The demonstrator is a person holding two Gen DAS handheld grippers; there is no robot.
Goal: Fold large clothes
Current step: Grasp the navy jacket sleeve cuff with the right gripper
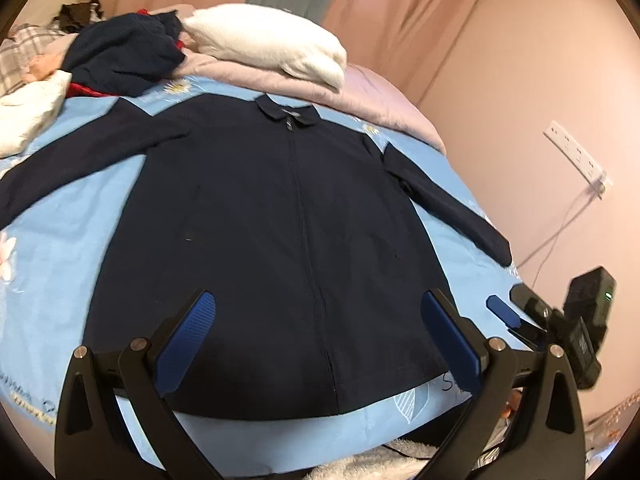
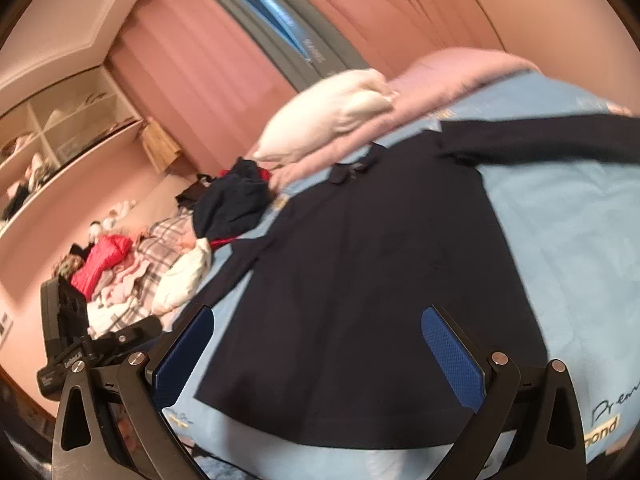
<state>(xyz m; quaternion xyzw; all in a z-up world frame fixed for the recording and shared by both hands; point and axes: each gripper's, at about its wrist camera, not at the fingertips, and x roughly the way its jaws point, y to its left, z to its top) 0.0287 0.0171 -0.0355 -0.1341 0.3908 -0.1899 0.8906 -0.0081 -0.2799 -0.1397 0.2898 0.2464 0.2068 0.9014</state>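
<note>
No fold is showing yet: the jacket [image 1: 280, 232] is lying flat and zipped on the bed [image 1: 60, 264], both sleeves spread out, so all folding is remaining. The left tool [image 1: 316, 332] and right tool [image 2: 316, 344] are hovering wide and empty over the hem. A clothes pile [image 1: 120, 52] is crowding the left sleeve; a pillow [image 1: 272, 44] is sitting beyond the collar.

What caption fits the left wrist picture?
Open left tool above a dark navy jacket spread flat on the blue bedsheet.
</note>
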